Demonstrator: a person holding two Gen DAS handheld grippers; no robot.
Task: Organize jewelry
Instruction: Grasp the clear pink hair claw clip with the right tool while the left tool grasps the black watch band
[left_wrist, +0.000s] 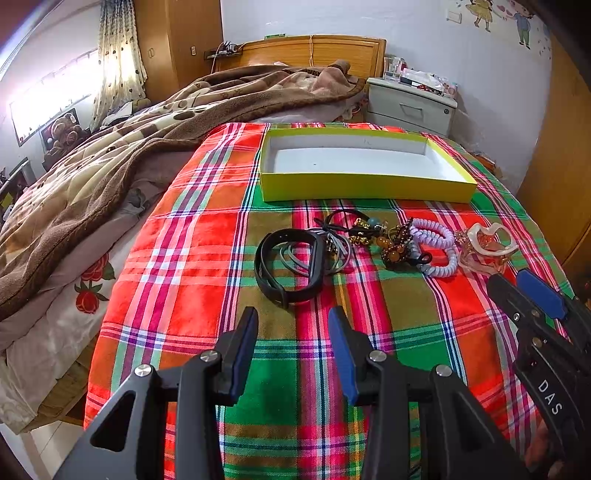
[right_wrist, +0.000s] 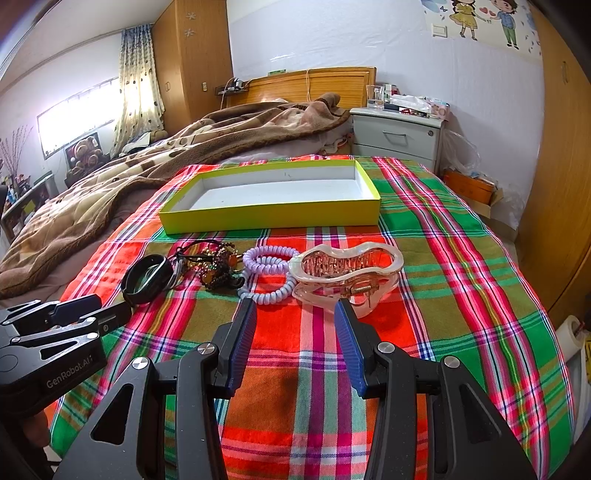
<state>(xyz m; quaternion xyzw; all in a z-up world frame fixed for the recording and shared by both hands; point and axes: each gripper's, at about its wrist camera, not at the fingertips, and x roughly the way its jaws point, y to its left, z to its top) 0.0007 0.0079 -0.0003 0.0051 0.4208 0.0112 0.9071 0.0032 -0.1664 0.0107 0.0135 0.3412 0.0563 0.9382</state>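
yellow shallow cardboard box (left_wrist: 365, 184) lies empty on the plaid cloth of the bed (left_wrist: 207, 258), so sorting looks not yet begun. just in front of the box sit a black band (left_wrist: 288, 266), beaded hair ties (left_wrist: 388, 240), a lilac coil tie (right_wrist: 266, 269) and a clear pink hair clip (right_wrist: 347, 273). left claw (left_wrist: 293, 314) hovers before the band, right claw (right_wrist: 295, 306) before the clip; both gape, holding nothing. next likely calls for closing on one piece.

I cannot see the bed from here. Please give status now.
Left gripper open, right gripper open, both holding nothing. Jewelry pile on plaid cloth, yellow box empty. Nothing in the way.
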